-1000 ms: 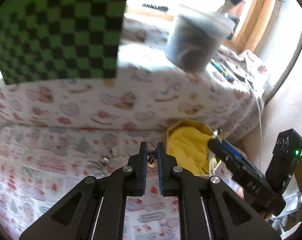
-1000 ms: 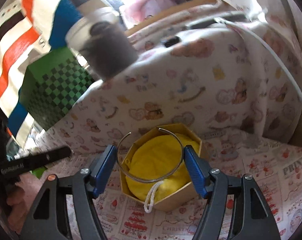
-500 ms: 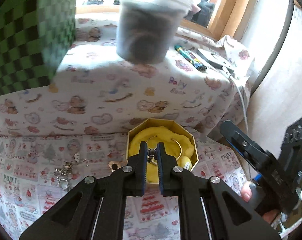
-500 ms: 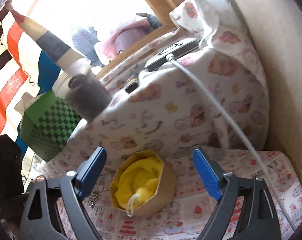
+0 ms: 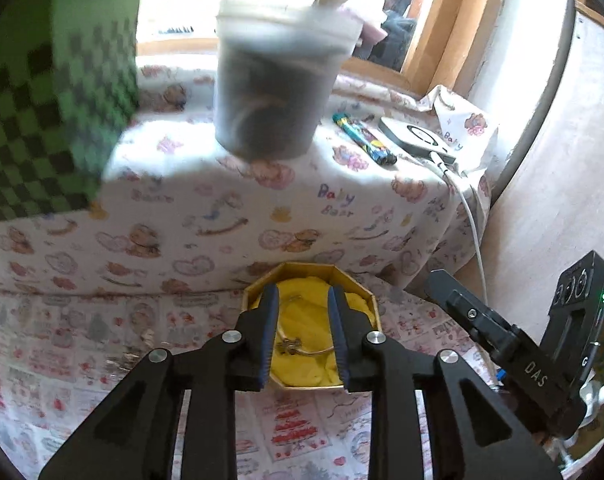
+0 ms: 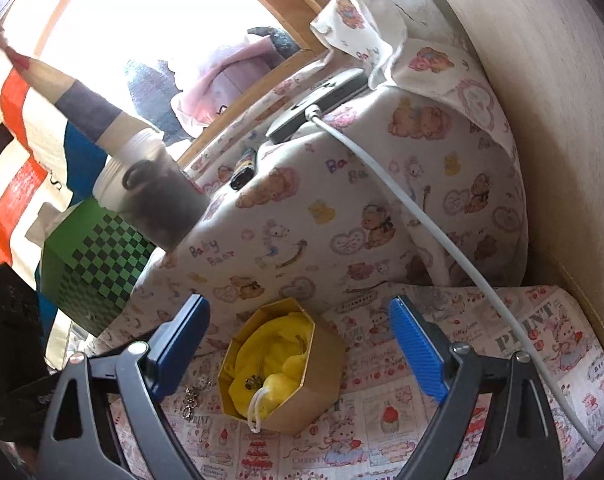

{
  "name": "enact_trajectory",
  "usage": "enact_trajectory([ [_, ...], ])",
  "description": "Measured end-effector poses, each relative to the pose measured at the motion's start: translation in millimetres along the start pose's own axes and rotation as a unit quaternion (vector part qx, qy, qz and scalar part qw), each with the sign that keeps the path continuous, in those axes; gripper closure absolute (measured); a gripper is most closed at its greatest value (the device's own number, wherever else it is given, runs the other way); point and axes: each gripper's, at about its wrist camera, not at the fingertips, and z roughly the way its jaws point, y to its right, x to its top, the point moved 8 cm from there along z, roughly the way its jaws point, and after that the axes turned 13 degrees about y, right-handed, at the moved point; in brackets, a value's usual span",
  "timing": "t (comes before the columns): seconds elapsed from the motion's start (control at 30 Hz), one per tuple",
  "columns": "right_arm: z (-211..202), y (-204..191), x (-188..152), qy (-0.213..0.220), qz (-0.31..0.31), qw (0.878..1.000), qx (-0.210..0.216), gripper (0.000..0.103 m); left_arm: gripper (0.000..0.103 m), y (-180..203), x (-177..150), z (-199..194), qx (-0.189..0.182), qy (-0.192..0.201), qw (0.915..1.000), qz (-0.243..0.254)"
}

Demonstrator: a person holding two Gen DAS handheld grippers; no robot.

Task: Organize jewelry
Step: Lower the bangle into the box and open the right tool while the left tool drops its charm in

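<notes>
Bed cover: the bear-print cover [image 5: 262, 208] is rising behind the work area at 12 o'clock, carrying a dark plastic tub [image 5: 274, 80], a green checked box [image 6: 98, 264] and a flat device with a white cable [image 6: 413, 208].

Mat: the cartoon-print mat [image 6: 481, 380] is lying under everything, and the box is sitting on it.

Box: the gold octagonal box [image 6: 302, 408] is standing open, lined with a yellow pouch [image 5: 313, 364] whose white drawstring is hanging over the rim towards 6 o'clock.

Left gripper: the left gripper [image 5: 303, 332] is hovering over the box; its jaws have just been opening and nothing is pressed between the pads now, so it is reading as released.

Right gripper: the right gripper [image 6: 298, 348] is standing wide apart and empty, framing the box from well above.

Bangle: the thin metal bangle [image 5: 302, 350] is lying on the pouch inside the box, under the left gripper.

Small piece: a small metal charm or earring [image 5: 290, 346] is resting on the pouch beside the bangle.

Loose jewelry: a little cluster of silver pieces [image 6: 194, 396] is waiting on the mat just beside the box, at 9 o'clock from it.

Doing it well: probably lifting straight up without snagging the bangle or drawstring, then approaching the cluster low, pinching one piece at a time.
</notes>
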Motion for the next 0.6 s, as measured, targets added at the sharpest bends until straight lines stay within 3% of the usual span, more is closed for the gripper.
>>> enact_trajectory([
  [0.1,-3.7,-11.6,-1.1,0.005,-0.023,1.000,0.002,0.011,0.071,-4.6,2.1,-21.7,0.013,0.018,0.9997,0.010],
  [0.37,-21.6,-48.6,-9.9,0.023,-0.102,0.995,0.006,0.009,0.067,-41.0,7.3,-92.2,0.053,0.093,0.9939,0.028],
  [0.53,-27.1,-67.8,-21.5,0.027,-0.141,0.990,0.014,0.005,0.058,-68.1,7.5,-114.9,0.117,0.139,0.9811,0.068],
  [0.6,-28.4,-73.6,-25.6,0.034,-0.161,0.986,0.011,0.003,0.046,-80.4,5.2,-119.1,0.173,0.170,0.9651,0.098],
])
